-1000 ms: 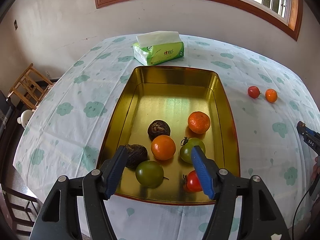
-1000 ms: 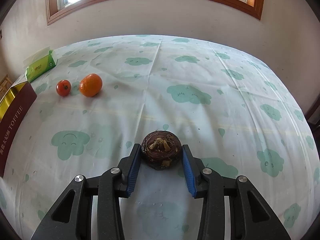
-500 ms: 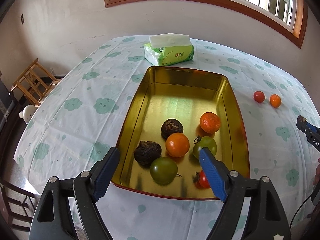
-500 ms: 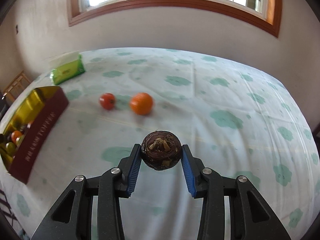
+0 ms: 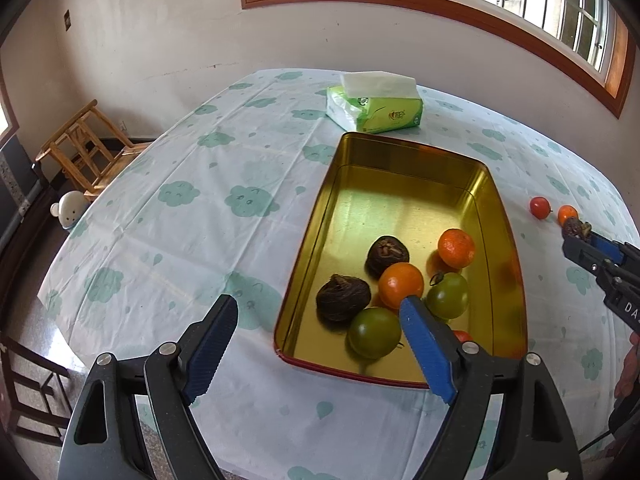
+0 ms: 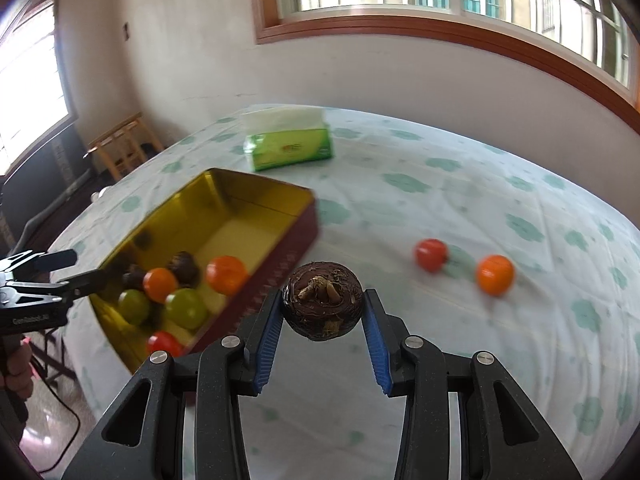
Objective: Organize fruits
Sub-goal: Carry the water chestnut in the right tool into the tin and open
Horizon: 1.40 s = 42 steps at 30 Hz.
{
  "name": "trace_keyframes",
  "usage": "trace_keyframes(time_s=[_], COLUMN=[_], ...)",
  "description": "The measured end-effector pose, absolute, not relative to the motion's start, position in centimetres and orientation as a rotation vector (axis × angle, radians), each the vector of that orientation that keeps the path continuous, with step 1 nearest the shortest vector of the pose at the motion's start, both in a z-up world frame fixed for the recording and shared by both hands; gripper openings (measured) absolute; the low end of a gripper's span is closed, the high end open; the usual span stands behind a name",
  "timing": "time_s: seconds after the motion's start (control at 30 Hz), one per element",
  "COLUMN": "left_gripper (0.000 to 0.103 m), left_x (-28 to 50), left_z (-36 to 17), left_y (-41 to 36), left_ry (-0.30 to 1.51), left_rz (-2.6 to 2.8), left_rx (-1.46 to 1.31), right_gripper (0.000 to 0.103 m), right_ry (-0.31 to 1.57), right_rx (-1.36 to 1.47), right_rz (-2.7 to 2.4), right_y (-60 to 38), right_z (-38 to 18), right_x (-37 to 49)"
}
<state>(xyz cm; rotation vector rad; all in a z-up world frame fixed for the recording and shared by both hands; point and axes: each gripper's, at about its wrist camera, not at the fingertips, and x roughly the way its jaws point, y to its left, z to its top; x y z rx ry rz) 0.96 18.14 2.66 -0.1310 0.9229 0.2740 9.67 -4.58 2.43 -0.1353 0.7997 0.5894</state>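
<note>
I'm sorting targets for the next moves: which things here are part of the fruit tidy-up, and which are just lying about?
Part of the job:
- gold tin holding seven fruits
- dark brown fruit gripped in the right tool
- red tomato and orange, loose on the tablecloth
- left tool, open, empty

Lying about:
- tissue pack
- wooden chair

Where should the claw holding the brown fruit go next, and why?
Probably a bit further over to the gold tin, then open above a bare part of its floor. The right claw grips the brown fruit in the air, just outside the tin's red wall. Other fruits already crowd the near end, and the left claw hangs open and empty there.
</note>
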Motion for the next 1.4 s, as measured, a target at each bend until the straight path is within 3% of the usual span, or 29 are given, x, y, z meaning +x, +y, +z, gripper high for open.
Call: trace_keyframes(time_s=[0.43, 1.07, 1.4], left_gripper=[0.081, 0.081, 0.081], left_x=[-0.1, 0.0, 0.3], left_z=[2.2, 1.8, 1.7], left_y=[20.4, 21.8, 21.0], left_ry=[0.930, 0.947, 0.957], left_rz=[0.318, 0.343, 0.328], left_rx=[-0.160, -0.198, -0.203], right_gripper=[0.041, 0.042, 0.053], right_ry=[0.825, 0.880, 0.840], right_rx=[-0.208, -0.234, -0.208], right_rz=[0.721, 0.717, 0.728], right_y=[3.3, 5.1, 4.6], right_z=[1.0, -0.9, 0.1], right_x=[8.7, 9.6, 9.0])
